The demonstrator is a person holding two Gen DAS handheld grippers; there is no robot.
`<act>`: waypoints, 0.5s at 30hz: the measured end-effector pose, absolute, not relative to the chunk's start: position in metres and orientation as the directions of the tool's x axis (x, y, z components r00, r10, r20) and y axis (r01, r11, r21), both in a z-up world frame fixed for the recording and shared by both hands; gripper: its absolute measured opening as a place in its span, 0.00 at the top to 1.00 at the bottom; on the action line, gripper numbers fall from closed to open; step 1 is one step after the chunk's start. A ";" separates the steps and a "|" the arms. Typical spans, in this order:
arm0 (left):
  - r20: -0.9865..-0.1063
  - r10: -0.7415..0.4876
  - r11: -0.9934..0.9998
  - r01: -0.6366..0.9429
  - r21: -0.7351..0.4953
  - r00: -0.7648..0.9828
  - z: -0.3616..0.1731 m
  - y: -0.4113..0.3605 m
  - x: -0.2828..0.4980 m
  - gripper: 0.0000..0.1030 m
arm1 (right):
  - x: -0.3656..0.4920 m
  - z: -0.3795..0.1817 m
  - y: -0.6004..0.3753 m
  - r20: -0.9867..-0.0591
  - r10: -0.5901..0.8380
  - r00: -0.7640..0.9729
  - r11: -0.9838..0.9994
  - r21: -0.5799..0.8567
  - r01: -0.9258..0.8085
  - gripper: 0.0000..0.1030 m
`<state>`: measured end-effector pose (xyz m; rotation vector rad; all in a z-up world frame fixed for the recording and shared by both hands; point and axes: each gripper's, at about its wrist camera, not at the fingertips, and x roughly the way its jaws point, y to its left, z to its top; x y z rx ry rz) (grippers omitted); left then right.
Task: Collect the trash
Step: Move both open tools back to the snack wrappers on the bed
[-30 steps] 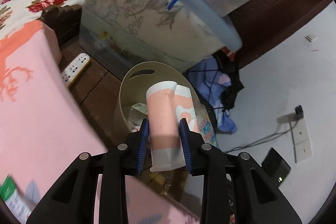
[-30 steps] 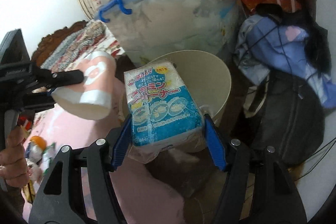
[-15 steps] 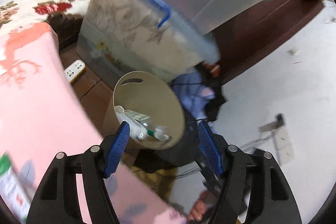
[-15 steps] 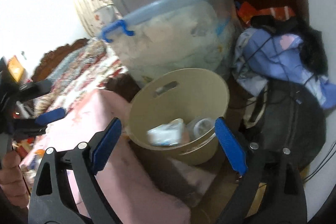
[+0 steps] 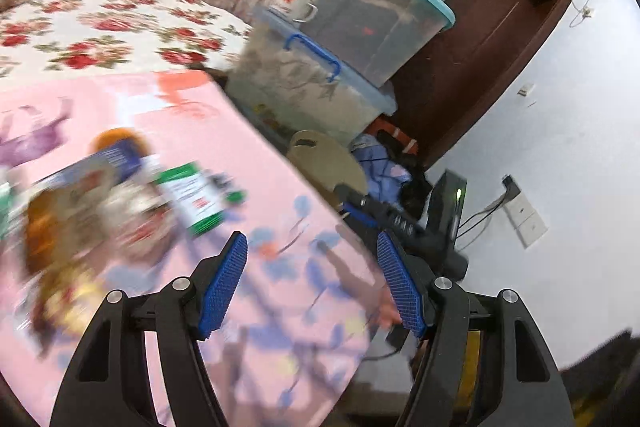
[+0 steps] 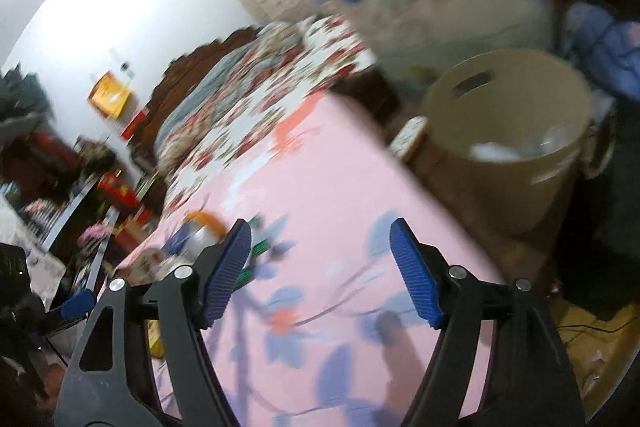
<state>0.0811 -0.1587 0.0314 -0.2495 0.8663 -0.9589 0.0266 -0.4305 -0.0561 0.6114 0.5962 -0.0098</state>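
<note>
My left gripper [image 5: 312, 281] is open and empty above the pink flowered cloth [image 5: 224, 139]. Blurred trash lies on the cloth at the left: a green-and-white box [image 5: 196, 197], a blue-labelled packet [image 5: 116, 157] and brown wrappers [image 5: 60, 239]. My right gripper [image 6: 320, 275] is open and empty over the same cloth [image 6: 320, 167]. The beige bin [image 6: 516, 131] stands off the cloth's right edge with white trash inside [image 6: 496, 151]; it also shows in the left wrist view [image 5: 328, 163]. More trash [image 6: 200, 231] lies blurred beyond the right gripper's left finger.
Stacked clear storage boxes [image 5: 360, 39] stand behind the bin, with a mug [image 5: 294, 5] on one. A floral bedspread [image 5: 100, 27] lies beyond the cloth. Clothes [image 5: 380, 167], a router [image 5: 446, 203] and cables lie on the floor by a dark door [image 5: 480, 47].
Both grippers opened over the bin and let go of the pink carton and the blue sponge pack. Both have since swung left, back over the pink cloth toward the trash pile.
</note>
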 end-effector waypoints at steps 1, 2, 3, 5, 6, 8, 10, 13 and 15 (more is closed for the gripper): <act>-0.538 -0.788 0.594 0.602 -0.533 0.300 0.031 -0.141 0.076 0.38 | 0.032 -0.057 -0.417 -0.534 0.187 0.825 0.829 0.536 0.159 0.33; -0.538 -0.778 0.611 0.587 -0.531 0.324 0.030 -0.122 0.073 0.38 | 0.036 -0.057 -0.408 -0.538 0.203 0.818 0.832 0.535 0.145 0.33; -0.537 -0.767 0.631 0.567 -0.529 0.352 0.029 -0.105 0.071 0.38 | 0.042 -0.057 -0.394 -0.543 0.225 0.809 0.836 0.534 0.125 0.33; -0.538 -0.742 0.667 0.524 -0.529 0.401 0.026 -0.075 0.072 0.38 | 0.053 -0.057 -0.366 -0.550 0.273 0.789 0.841 0.535 0.082 0.34; -0.539 -0.728 0.684 0.499 -0.531 0.423 0.024 -0.061 0.073 0.38 | 0.057 -0.056 -0.355 -0.552 0.290 0.782 0.844 0.533 0.064 0.34; -0.541 -0.702 0.712 0.440 -0.547 0.464 0.020 -0.033 0.079 0.39 | 0.066 -0.053 -0.327 -0.556 0.325 0.765 0.851 0.525 0.020 0.34; -0.534 -0.680 0.729 0.389 -0.562 0.503 0.016 -0.005 0.082 0.39 | 0.072 -0.049 -0.302 -0.557 0.359 0.749 0.851 0.525 -0.018 0.34; -0.529 -0.648 0.750 0.336 -0.570 0.548 0.012 0.024 0.087 0.39 | 0.080 -0.039 -0.267 -0.552 0.408 0.727 0.846 0.529 -0.073 0.33; -0.527 -0.634 0.754 0.302 -0.583 0.566 0.008 0.038 0.091 0.39 | 0.085 -0.031 -0.242 -0.547 0.431 0.718 0.849 0.515 -0.117 0.32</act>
